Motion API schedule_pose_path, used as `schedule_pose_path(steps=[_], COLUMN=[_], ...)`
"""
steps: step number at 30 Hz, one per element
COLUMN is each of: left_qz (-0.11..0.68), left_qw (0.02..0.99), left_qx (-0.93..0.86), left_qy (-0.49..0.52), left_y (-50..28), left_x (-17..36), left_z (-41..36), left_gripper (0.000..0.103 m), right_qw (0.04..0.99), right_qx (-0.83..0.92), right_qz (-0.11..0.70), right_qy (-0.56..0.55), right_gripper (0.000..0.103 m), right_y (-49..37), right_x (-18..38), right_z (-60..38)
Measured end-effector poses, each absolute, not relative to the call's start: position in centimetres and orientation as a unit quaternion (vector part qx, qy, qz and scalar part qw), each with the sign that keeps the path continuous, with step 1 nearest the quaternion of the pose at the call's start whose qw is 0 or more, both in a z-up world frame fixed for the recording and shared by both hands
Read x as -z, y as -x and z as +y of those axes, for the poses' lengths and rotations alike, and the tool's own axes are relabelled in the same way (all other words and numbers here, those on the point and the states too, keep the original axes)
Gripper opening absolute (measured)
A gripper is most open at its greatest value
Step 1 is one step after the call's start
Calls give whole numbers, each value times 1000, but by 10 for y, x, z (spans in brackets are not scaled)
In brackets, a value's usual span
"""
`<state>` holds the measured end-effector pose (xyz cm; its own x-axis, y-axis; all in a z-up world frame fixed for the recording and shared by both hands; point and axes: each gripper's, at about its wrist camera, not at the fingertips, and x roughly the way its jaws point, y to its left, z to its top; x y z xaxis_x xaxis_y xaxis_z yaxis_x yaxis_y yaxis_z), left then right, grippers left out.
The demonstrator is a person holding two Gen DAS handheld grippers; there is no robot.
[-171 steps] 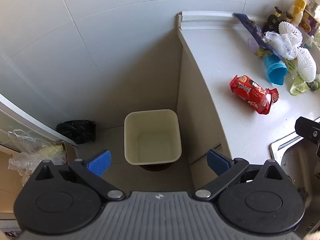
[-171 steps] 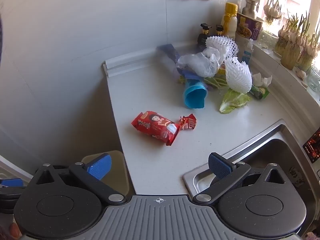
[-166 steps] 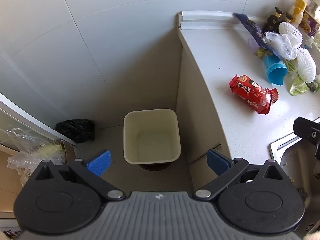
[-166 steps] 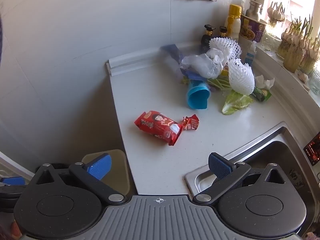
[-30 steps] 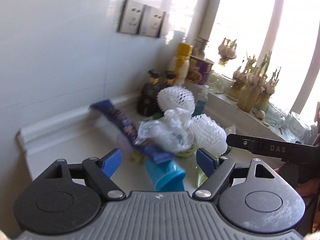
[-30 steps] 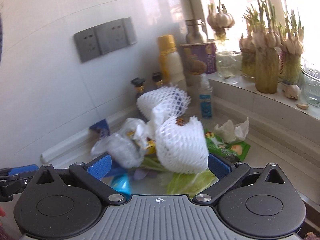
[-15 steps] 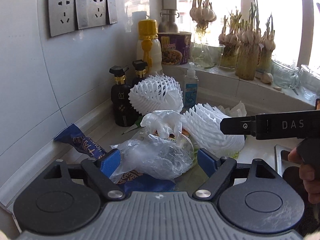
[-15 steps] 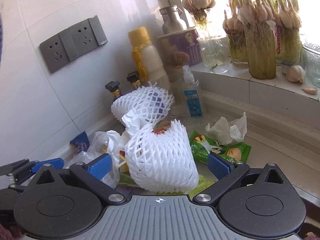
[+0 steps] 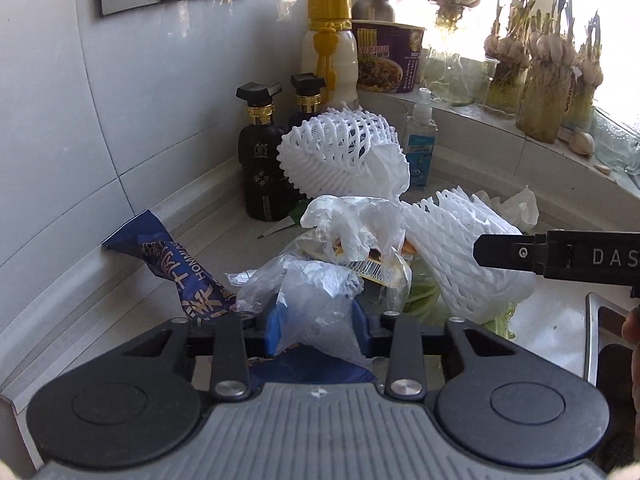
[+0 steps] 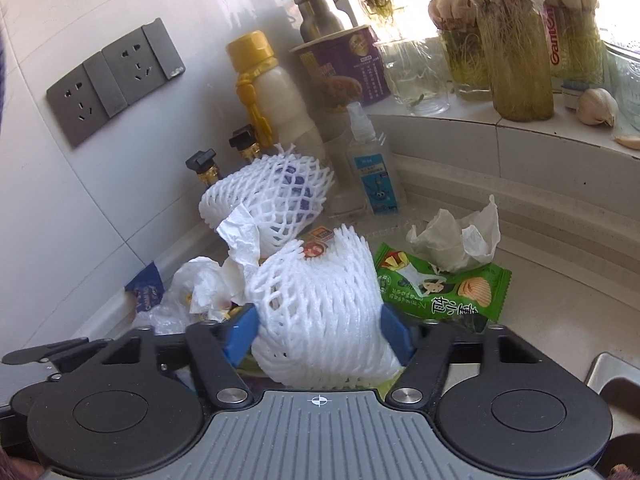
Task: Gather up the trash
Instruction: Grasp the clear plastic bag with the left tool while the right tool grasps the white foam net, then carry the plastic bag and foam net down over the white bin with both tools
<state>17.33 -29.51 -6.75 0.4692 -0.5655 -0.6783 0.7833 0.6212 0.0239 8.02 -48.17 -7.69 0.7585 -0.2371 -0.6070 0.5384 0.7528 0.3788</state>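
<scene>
A pile of trash lies in the counter corner. My left gripper has its jaws closing, and the blue pads press on a crumpled clear plastic bag. The jaws of my right gripper are closing too, with both pads squeezing a white foam fruit net. This net also shows in the left wrist view, under the right gripper's finger. A second foam net, a blue snack wrapper, a green crisp packet and a crumpled tissue lie around.
Dark sauce bottles, a yellow-capped bottle, a spray bottle and a purple noodle cup stand behind the pile. Jars of sprouting garlic line the sill. The steel sink edge is at the right.
Both grippers have come lower and closer into the pile. Their jaws, wide apart before, have closed in: the left on the plastic bag, the right on the foam net.
</scene>
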Motion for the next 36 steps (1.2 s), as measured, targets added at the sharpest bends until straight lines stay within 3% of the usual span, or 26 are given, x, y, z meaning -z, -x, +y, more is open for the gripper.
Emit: schedule_pose_path(steps=[1,4,7,36], left_qz=[325,330,328,314], left_qw=[841,843,845,849], left_qx=[400,400,402,426], left_qy=[-163,-146,-128,-4], left_y=[-174,-174,-174,-134], left_x=[67,63,57,-25], left_z=[-294,-290,-285,-171], left_gripper=[17,11,9,7], right_qw=[896,898,899,928], right_qx=[216,215,215,194], right_qz=[271,267,263,232], right_qy=[-279,-276,-276,-217], right_gripper=[50,36,30,27], right_y=[-79,-77,-75,-26], right_x=[76,73,68,-21], right_z=[-482,-480,-478,-384])
